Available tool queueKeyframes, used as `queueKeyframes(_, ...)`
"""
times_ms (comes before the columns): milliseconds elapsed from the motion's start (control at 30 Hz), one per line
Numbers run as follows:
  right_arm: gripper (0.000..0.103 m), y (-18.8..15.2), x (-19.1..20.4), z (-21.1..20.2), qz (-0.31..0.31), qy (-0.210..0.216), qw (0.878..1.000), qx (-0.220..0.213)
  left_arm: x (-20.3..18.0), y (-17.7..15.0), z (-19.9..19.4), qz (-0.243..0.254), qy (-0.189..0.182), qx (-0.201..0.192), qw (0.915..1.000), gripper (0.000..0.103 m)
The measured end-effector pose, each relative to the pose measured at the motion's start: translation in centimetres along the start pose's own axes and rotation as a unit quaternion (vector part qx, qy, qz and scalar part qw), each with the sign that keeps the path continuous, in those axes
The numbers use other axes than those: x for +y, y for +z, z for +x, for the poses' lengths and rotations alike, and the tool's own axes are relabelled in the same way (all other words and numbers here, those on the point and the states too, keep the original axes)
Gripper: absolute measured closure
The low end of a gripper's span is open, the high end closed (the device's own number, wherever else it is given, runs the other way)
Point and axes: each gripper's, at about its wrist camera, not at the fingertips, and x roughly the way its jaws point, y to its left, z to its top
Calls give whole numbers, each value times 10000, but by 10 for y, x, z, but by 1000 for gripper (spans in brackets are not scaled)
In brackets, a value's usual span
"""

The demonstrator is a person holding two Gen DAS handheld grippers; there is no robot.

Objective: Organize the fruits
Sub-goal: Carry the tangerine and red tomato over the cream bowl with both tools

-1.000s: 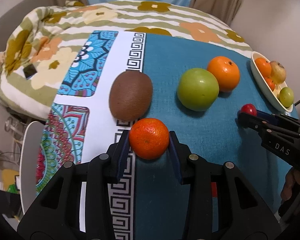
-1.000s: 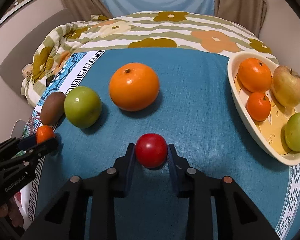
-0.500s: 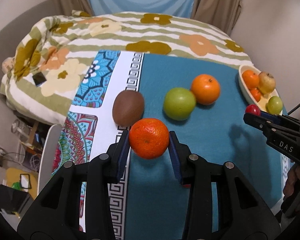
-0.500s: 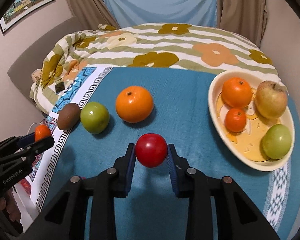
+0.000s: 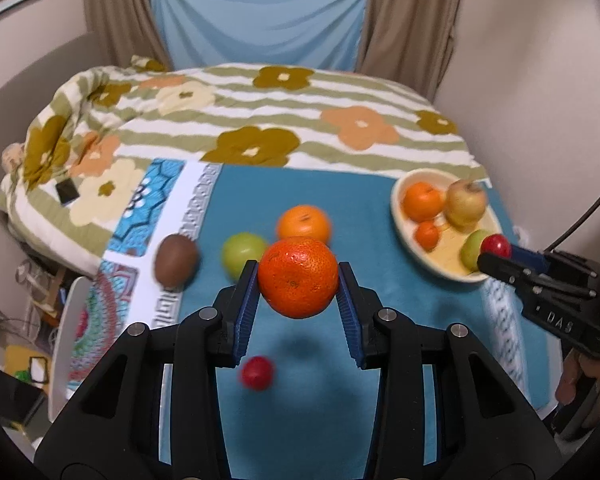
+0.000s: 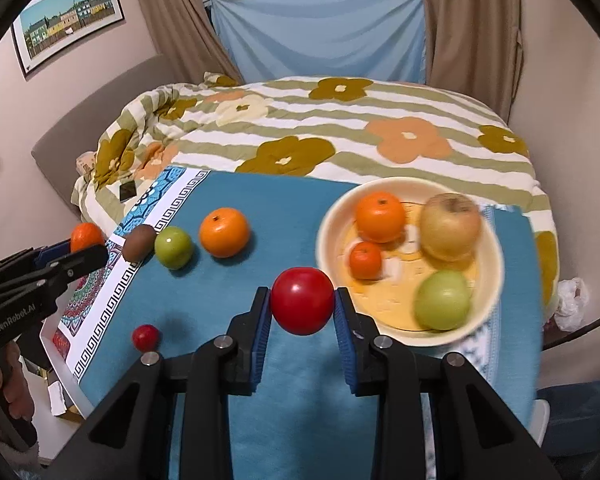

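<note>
Setting: bedroom in a home. Evidence: bed under a flower-patterned striped quilt (image 6: pixel 340 128); grey padded headboard (image 6: pixel 100 108); beige curtains (image 6: pixel 468 20) flanking a window hung with blue cloth (image 6: pixel 320 36); framed picture of coloured houses (image 6: pixel 68 16) on the wall; teal patterned cloth (image 6: pixel 260 208) spread over the bed.

A bumpy mandarin (image 5: pixel 298 276) and a glossy red fruit (image 6: pixel 302 301) hang clamped above the teal cloth (image 6: pixel 268 208).
</note>
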Motion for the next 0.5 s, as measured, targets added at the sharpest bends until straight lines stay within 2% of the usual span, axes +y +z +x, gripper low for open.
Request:
queueKeyframes(200, 74, 0, -39, -21, 15, -62, 10000, -72, -51, 10, 4, 96, -213, -123, 9997, 61)
queueKeyframes(500, 74, 4, -89, -24, 476, -426, 9979, -105, -113, 30, 46, 644, -707, 134, 9953, 61)
